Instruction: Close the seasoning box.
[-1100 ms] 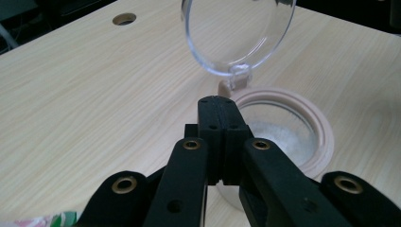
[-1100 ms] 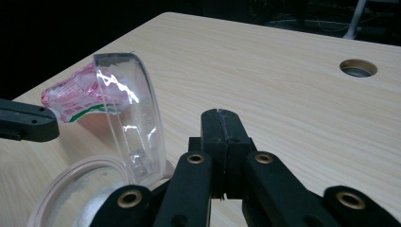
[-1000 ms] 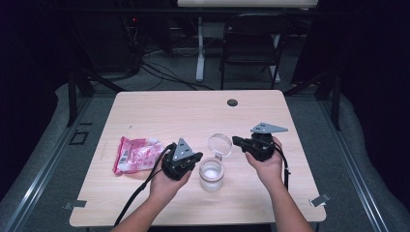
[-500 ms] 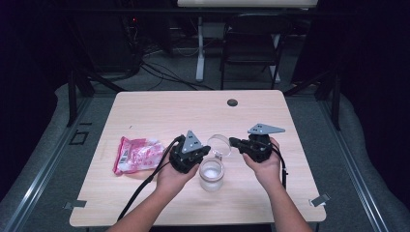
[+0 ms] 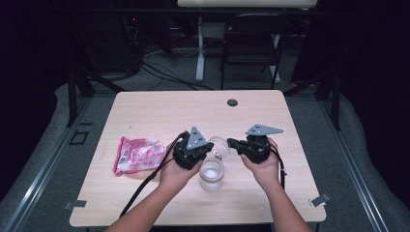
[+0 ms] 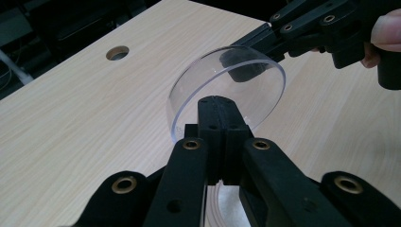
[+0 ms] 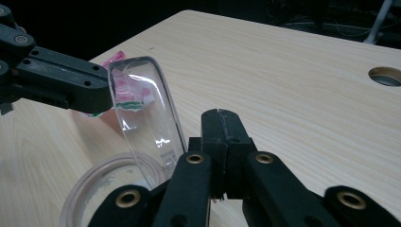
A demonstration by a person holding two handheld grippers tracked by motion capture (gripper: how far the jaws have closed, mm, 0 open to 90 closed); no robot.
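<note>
Table point(image 5: 193, 111) of pale wood, with a round hole point(image 5: 232, 102) near the far edge

Glass jar point(image 5: 212, 175) standing upright just below mid-frame in the high view, between the two hands, with white matter inside. Rim of the same jar seen at lower left in the right gripper view point(image 7: 94, 179)

Clear round lid point(image 5: 220, 144) standing tilted on edge directly above the jar's far side, between the two sets of jaws. Seen from one face in the left gripper view point(image 6: 198, 80), centre frame, and nearly edge-on in the right gripper view point(image 7: 142, 104), left of centre

Left gripper point(image 5: 209, 146): jaws clenched flat together, tips against the lid's near rim in its own view point(image 6: 218, 101); entering from the left edge of the right gripper view point(image 7: 94, 97) and touching the lid's upper part. Whether the rim is pinched: cannot tell

Right gripper point(image 5: 231, 142): jaws likewise clenched with no gap, lying just right of the lid in its own view point(image 7: 220, 116), the lid beside them and not between them. Entering from the upper right of the left gripper view point(image 6: 269, 38), tip at the lid's top rim, partly seen through the clear plastic

Pink packet point(image 5: 138, 154) lying flat at left of the table, well apart from the jar; glimpsed behind the lid point(image 7: 116, 59)
</note>
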